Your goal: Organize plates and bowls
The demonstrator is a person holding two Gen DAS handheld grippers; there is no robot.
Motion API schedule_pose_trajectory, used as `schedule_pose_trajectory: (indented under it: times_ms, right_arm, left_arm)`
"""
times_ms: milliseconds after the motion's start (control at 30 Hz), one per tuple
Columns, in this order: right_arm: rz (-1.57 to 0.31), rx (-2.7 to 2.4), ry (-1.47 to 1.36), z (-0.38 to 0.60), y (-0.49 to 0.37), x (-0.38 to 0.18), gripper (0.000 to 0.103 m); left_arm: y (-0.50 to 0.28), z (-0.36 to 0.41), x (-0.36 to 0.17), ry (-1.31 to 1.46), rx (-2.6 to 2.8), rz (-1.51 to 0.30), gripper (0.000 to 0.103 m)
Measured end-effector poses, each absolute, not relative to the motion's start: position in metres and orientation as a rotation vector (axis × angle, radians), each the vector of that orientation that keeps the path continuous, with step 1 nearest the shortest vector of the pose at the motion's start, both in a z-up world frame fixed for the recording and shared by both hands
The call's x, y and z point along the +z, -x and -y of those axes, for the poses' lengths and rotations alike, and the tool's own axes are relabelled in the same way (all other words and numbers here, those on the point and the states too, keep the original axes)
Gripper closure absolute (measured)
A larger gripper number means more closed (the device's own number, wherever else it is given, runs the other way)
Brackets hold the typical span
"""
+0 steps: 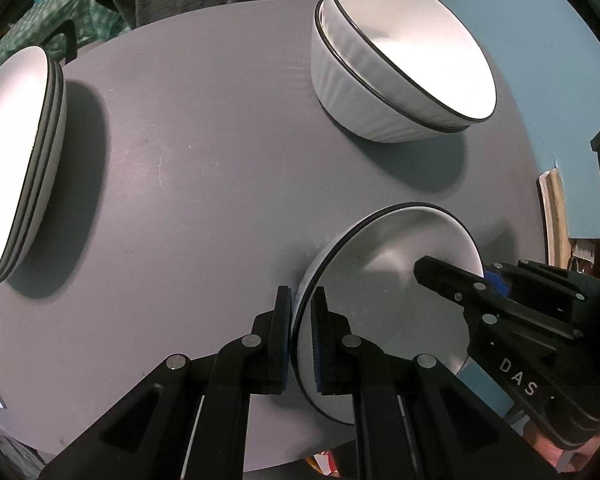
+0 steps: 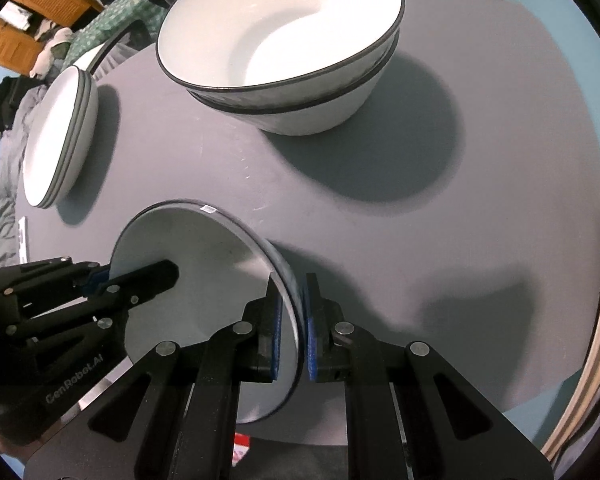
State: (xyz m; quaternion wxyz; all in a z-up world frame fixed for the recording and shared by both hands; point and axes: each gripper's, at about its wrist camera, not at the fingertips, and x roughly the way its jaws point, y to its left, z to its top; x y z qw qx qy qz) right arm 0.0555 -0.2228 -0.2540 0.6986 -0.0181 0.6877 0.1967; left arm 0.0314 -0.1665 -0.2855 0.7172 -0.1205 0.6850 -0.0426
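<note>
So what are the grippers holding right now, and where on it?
Both hold one bowl by its rim: the left gripper clamps one side, the right gripper the opposite side, each with one finger inside and one outside.

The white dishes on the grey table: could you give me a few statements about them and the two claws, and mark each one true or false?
1. Both claws grip the same dish. True: the left claw and the right claw pinch opposite rims of the held plate.
2. The stacked bowls are three high. False: two nested bowls show.
3. A plate stack sits at the table's left side. True.
4. The dishes have red rims. False: the rims are dark.
5. The grey table has food on it. False: only dishes show.
</note>
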Motion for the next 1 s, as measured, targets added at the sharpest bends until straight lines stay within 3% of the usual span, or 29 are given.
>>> schedule_pose_trajectory:
  times_ms: [100,633,1000]
  right_arm:
    - [-1.537,0.441,0.029,0.227,-0.054,-0.253,0.092]
    - [-1.539,0.439,0.061,0.22,-0.046,-0.262,0.095]
    - [-1.502,0.437,0.056,0.213,-0.051,-0.237,0.096]
  left_arm:
    - [-0.037,0.126,-0.275,0.264,-0.102,-1.531,0.094]
    - [-0.024,0.131,-0.283,0.291,-0.083,-1.539,0.094]
    - [-0.017,0.118,-0.256,0.341,-0.081,-1.499,0.094]
